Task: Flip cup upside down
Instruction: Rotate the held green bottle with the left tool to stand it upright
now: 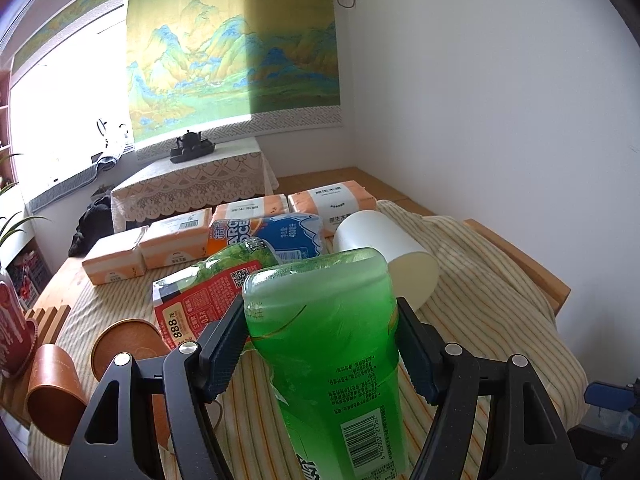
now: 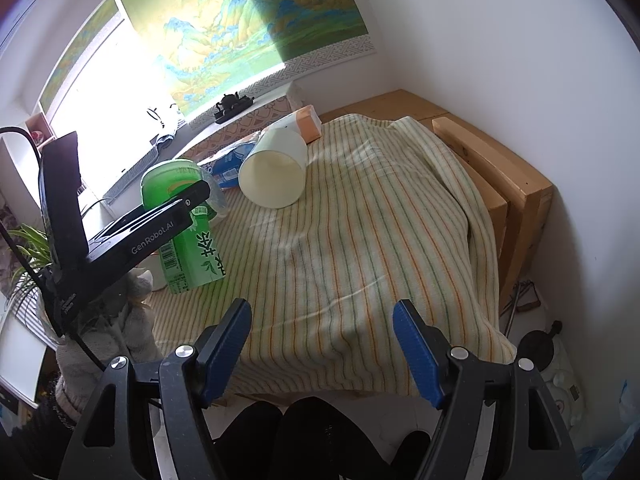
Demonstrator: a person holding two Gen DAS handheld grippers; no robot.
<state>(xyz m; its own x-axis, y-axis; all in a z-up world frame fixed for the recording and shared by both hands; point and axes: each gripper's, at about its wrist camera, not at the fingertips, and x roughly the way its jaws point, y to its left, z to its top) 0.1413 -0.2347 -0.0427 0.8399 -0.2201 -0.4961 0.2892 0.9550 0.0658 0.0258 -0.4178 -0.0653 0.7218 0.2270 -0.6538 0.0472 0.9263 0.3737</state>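
Note:
A white cup [image 1: 386, 254] lies on its side on the striped cloth, its open mouth toward me; it also shows in the right wrist view [image 2: 274, 170]. My left gripper [image 1: 320, 344] is shut on a green bottle [image 1: 332, 356], held bottom end forward just in front of the cup. The right wrist view shows the left gripper [image 2: 176, 204] gripping the bottle [image 2: 188, 248] left of the cup. My right gripper [image 2: 322, 344] is open and empty, above the cloth's near edge, well short of the cup.
Tissue packs [image 1: 176, 236], a blue-orange bag [image 1: 272, 234] and a red-green snack bag [image 1: 204, 292] lie behind the bottle. Brown cups [image 1: 52, 392] and a red can [image 1: 12, 332] stand at left. A wooden bench edge [image 2: 496, 184] runs at right.

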